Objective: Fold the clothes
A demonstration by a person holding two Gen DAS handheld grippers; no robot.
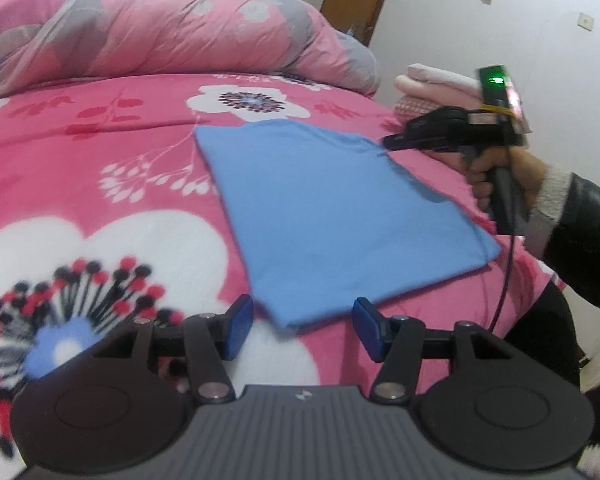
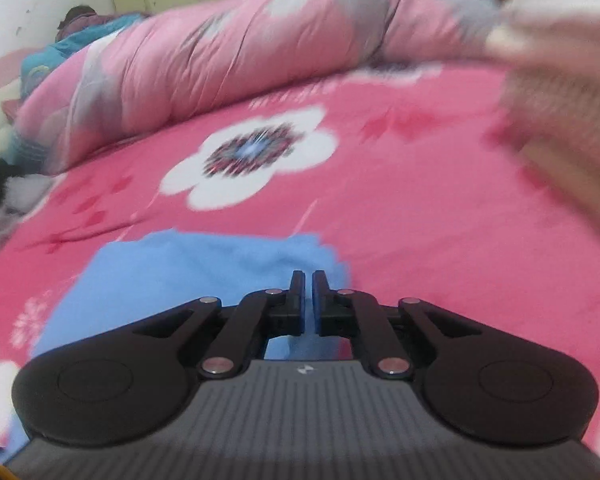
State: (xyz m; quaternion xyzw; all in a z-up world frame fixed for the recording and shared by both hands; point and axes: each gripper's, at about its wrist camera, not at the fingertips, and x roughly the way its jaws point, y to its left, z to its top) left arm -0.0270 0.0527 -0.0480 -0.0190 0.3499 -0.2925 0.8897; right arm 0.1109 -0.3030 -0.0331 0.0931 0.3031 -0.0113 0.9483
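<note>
on the bed (image 1: 100, 168), over the pink flowered cover, a blue garment (image 1: 340, 216) lies flat as a neat folded rectangle, near edge just ahead of the left hand-held gripper (image 1: 302, 330), which is released, jaws wide, holding nothing. right hand-held gripper (image 1: 396, 142) sits at the garment's far right edge, fingers nearly clenched; right wrist view is blurred, so cannot tell if cloth is pinched. folded pink clothes (image 1: 432, 84) stacked beyond. fits either one more fold to come or a finished fold ready for stacking; any next grab needs both layers at an edge.
</note>
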